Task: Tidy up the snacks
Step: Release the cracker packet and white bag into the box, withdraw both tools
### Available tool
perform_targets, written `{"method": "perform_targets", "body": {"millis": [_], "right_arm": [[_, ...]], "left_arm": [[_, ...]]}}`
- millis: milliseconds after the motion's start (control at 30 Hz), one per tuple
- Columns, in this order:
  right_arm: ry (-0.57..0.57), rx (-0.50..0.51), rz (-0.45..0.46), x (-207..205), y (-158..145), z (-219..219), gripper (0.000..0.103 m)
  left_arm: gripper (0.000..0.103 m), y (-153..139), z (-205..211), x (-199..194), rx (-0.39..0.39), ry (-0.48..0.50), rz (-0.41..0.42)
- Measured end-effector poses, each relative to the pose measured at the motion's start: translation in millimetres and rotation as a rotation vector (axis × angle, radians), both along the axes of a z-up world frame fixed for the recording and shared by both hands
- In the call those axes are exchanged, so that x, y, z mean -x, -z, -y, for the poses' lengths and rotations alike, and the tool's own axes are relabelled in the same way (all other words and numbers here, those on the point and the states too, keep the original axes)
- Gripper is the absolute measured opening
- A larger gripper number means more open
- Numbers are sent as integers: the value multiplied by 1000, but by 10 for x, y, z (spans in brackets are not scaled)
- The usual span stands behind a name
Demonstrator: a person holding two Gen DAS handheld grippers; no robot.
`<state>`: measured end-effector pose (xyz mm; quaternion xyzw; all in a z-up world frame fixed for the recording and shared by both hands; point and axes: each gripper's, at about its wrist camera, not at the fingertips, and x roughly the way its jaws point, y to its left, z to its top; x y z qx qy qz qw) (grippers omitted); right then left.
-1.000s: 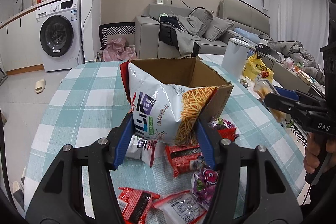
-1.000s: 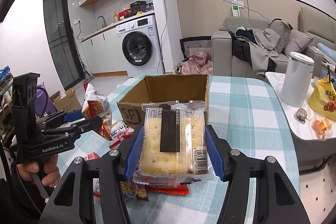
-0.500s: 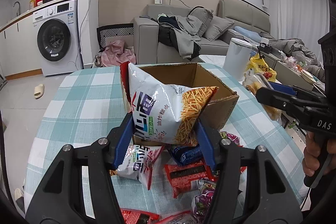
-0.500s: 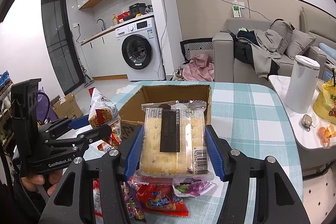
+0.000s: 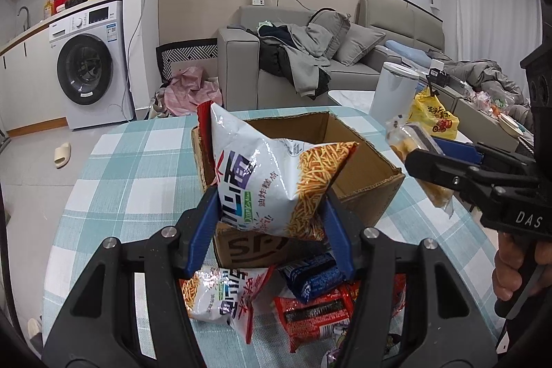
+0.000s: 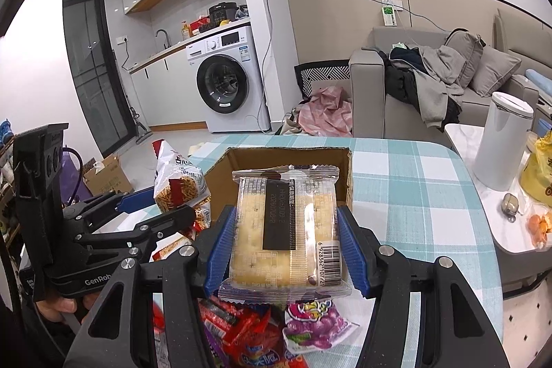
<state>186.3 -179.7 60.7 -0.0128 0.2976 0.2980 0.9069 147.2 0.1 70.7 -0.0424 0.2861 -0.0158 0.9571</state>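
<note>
An open cardboard box stands on the teal-checked table. My left gripper is shut on a white bag of noodle-stick snacks and holds it above the box's near left corner. My right gripper is shut on a clear pack of crackers and holds it just before the box. The right gripper also shows at the right of the left wrist view. The left gripper with its bag shows at the left of the right wrist view.
Loose snacks lie on the table before the box: a second white noodle bag, a blue pack, red packs, a purple candy bag. A white bin and a yellow bag stand on the side table at right.
Both grippers have moved forward toward the box with their snacks. The box looks larger and closer, and the loose snacks have slipped lower in both views.
</note>
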Motion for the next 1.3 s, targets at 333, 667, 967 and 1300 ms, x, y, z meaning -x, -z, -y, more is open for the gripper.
{"method": "perform_targets", "body": {"millis": [333,667,967,1300], "right_arm": [[9,-22,-33,-218,72,-155,58],[21,-18,-76,-442,193,-290,58],[21,-19,-108,-629,240,-389,59],[17,-10,-54,-418,112,-236,90]], "left_arm": [[55,-47,-54,-259,-8,-5,11],[46,38,-85,-473,-8,7,-21],[47,140,-142,-422,0,-4,-42],[78,150,-284,-75,11,-44,-34]]}}
